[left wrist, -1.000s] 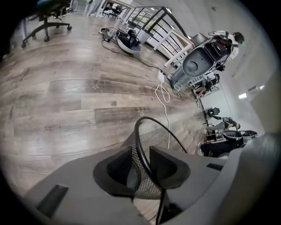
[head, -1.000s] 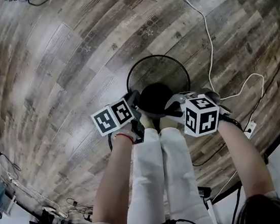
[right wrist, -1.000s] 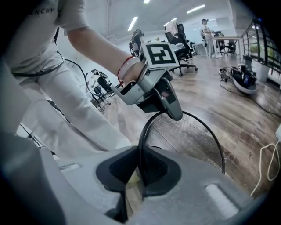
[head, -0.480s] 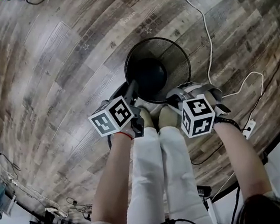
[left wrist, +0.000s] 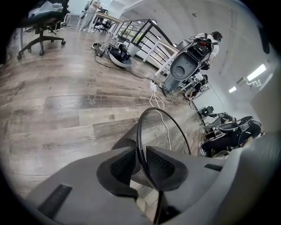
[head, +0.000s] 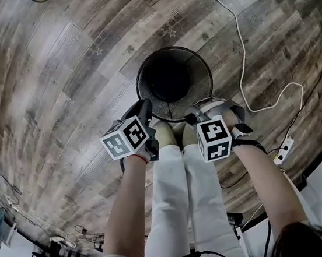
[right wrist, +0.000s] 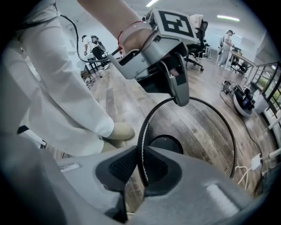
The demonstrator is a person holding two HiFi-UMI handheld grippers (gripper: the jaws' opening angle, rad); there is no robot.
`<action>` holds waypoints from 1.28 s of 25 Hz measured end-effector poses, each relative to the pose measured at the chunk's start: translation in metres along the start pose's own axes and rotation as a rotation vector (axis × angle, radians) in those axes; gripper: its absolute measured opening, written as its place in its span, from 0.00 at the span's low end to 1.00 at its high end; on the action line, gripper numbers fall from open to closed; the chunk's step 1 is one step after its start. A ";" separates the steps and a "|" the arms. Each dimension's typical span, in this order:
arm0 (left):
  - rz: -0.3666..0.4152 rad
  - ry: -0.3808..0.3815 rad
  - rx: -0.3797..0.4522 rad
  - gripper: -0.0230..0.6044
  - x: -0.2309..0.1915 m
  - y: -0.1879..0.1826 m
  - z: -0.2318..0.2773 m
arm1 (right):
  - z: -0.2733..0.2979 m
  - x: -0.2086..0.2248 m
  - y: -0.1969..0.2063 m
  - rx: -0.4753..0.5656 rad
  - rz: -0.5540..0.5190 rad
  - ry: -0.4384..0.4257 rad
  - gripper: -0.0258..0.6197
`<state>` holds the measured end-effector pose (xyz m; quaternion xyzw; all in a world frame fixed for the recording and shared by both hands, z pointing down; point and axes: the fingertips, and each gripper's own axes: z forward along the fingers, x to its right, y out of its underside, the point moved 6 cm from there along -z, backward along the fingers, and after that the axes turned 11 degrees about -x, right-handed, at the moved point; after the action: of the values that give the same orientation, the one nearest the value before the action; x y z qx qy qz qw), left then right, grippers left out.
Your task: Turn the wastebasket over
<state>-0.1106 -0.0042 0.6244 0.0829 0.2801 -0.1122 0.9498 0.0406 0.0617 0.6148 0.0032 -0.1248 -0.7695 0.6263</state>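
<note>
My left tongs [head: 142,108] have just been closing on the near rim of the wastebasket [head: 173,77]. My right tongs [head: 192,116] pinch that rim alongside. It stands mouth-up, just ahead of both.

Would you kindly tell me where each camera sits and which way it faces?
Head view: on the person's head, facing steeply down at the wastebasket on the floor; both arms, trousers, left gripper and right gripper show.
Left gripper view: on the left gripper, whose jaws have just been closing on the rim, looking across the room; no own body shows.
Right gripper view: on the right gripper, jaws on the rim, facing the trousers, a shoe and the left gripper.
Shared: all show the wastebasket.
</note>
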 end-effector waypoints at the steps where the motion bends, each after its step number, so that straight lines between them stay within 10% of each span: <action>1: 0.002 -0.005 -0.002 0.15 -0.002 0.002 0.000 | 0.003 -0.002 -0.001 -0.004 -0.004 -0.002 0.11; 15: 0.040 0.022 -0.046 0.14 -0.020 0.024 0.001 | 0.030 -0.024 -0.009 -0.026 0.016 -0.031 0.13; 32: 0.304 -0.110 0.068 0.14 -0.001 0.012 -0.036 | -0.029 -0.008 0.008 0.353 0.570 -0.124 0.33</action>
<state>-0.1266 0.0154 0.5957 0.1502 0.2079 0.0191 0.9664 0.0542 0.0623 0.5871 0.0300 -0.2896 -0.5289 0.7972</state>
